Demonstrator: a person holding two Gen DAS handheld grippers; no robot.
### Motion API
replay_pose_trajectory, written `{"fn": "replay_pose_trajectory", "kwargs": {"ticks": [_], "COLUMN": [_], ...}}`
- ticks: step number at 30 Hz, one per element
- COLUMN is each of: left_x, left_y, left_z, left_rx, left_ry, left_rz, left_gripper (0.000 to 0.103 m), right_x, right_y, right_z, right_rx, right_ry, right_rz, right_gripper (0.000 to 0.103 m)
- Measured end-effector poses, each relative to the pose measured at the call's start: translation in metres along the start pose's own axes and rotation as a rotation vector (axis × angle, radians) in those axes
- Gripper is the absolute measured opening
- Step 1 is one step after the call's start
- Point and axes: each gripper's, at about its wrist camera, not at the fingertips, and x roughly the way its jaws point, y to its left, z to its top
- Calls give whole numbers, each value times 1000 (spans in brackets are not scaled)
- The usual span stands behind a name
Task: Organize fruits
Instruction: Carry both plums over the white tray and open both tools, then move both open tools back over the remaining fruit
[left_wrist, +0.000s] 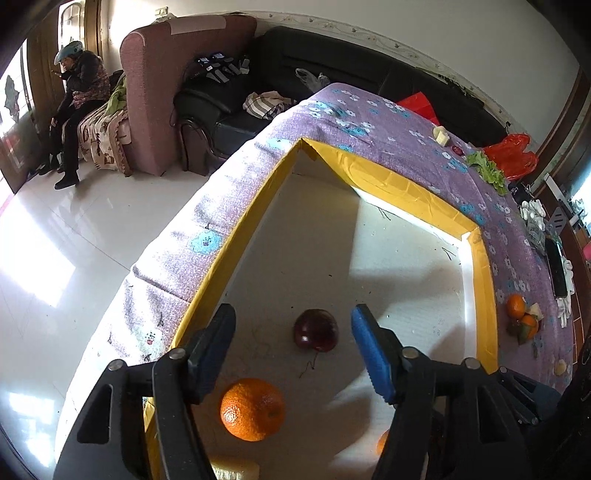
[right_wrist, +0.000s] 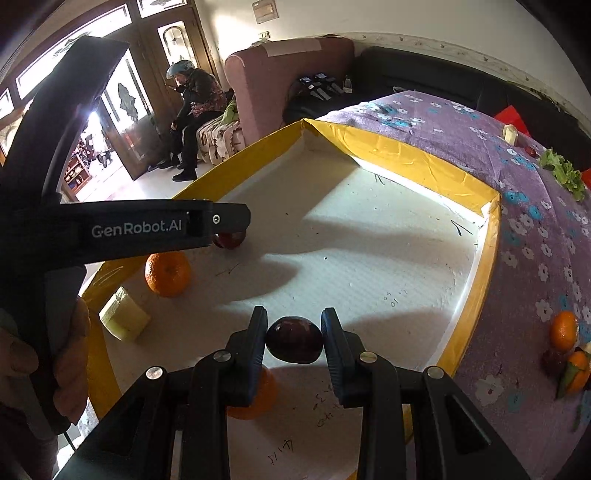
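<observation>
Right wrist view showed two oranges (right_wrist: 168, 273) and one dark plum (right_wrist: 294, 340) clamped between the right gripper (right_wrist: 294, 345) jaws; left gripper (left_wrist: 293, 345) jaws stood apart, empty.

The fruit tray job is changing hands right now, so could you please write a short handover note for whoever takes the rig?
Right gripper: shut on a dark red fruit, over the near part of the white tray.
Left gripper: open, holding nothing, above a second dark red fruit lying in the tray.
Already in the tray: two oranges and a pale yellow piece.
Left to do: set down the held fruit; two more oranges and some other bits sit on the purple cloth right of the tray.
</observation>
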Motion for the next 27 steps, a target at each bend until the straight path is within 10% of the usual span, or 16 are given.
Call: {"fn": "replay_pose_trajectory", "kwargs": {"ticks": [18, 27], "left_x": [-161, -174], "left_y": [28, -37], "left_z": [-51, -69], "left_rx": [-118, 43], "left_ry": [-332, -375], "left_rz": [93, 53], "left_gripper": [85, 86], "right_x": [-98, -163], "right_y": [-41, -115], "right_z": [-26, -72], "right_rx": [93, 235], "right_ry": [-210, -273], "right_rz": [-73, -201], "right_gripper": [65, 67]}}
